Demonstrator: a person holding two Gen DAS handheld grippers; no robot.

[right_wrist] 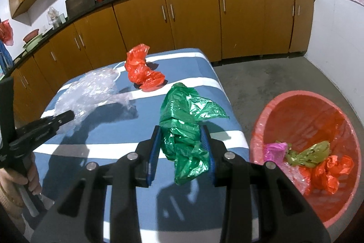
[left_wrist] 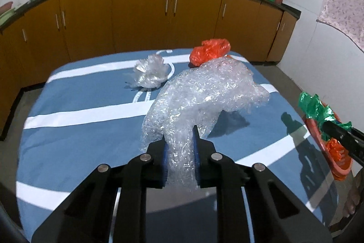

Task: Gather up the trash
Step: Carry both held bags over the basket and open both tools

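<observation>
Presently held: bubble wrap [left_wrist: 204, 92] clamped in the left gripper [left_wrist: 180, 147] over the blue striped table [left_wrist: 68, 147]; green bag [right_wrist: 184, 126] clamped in the right gripper [right_wrist: 182, 152]. Red basket [right_wrist: 341, 215] on the floor contains pink, olive and orange bags. Crumpled clear plastic [left_wrist: 151, 72] is shown only by the left view

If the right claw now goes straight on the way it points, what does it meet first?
The right claw, shut on the green plastic bag, points along the blue-striped table. The red plastic bag lies slightly left of that line, so it would probably meet that first. Depth is unclear.
</observation>
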